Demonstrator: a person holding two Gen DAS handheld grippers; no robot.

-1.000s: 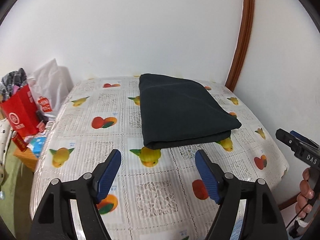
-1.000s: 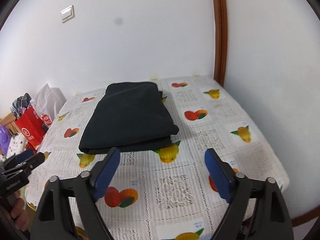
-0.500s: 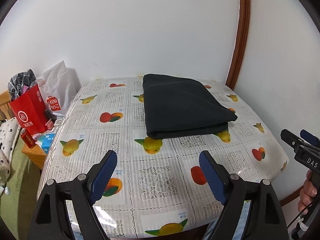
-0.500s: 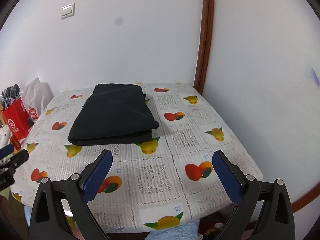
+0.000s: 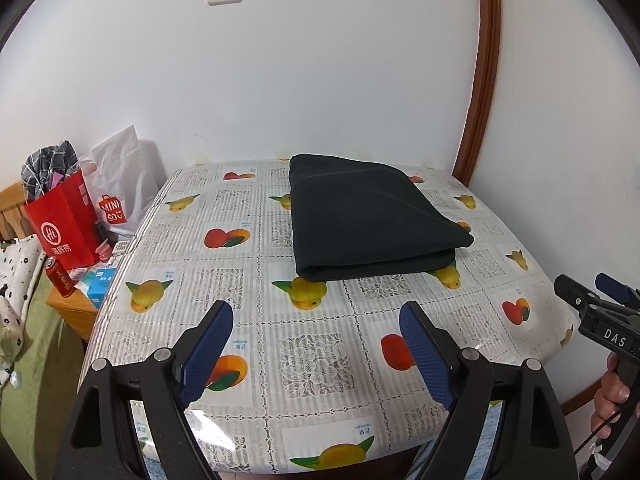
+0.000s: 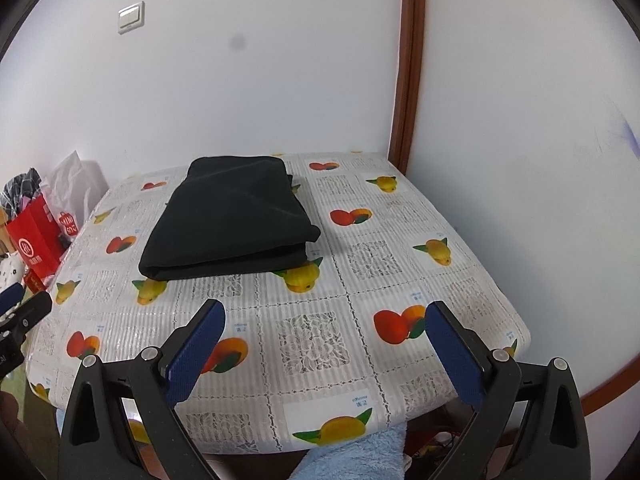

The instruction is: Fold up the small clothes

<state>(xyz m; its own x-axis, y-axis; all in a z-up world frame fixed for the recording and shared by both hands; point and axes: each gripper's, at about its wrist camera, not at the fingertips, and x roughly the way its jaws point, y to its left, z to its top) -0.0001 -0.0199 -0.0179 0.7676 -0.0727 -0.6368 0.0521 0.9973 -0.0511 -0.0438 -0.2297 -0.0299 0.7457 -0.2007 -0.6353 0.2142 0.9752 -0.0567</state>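
A dark folded garment (image 5: 368, 216) lies in a neat rectangle on the far half of the table (image 5: 316, 356), which has a fruit-print cover. It also shows in the right wrist view (image 6: 236, 216). My left gripper (image 5: 316, 348) is open and empty, held back over the table's near edge. My right gripper (image 6: 324, 344) is open and empty, also back at the near edge. The right gripper's tip shows at the right edge of the left wrist view (image 5: 592, 304). The left gripper's tip shows at the left edge of the right wrist view (image 6: 20, 312).
A red paper bag (image 5: 64, 224) and a white bag (image 5: 116, 184) stand left of the table, with a can (image 5: 60, 276) and boxes on a low wooden stand. A light blue towel (image 6: 360, 456) hangs below the near edge. White walls and a brown door frame (image 5: 480, 80) stand behind.
Both grippers have pulled back and away from the folded garment toward the near edge. More of the table now shows. The garment has not moved.
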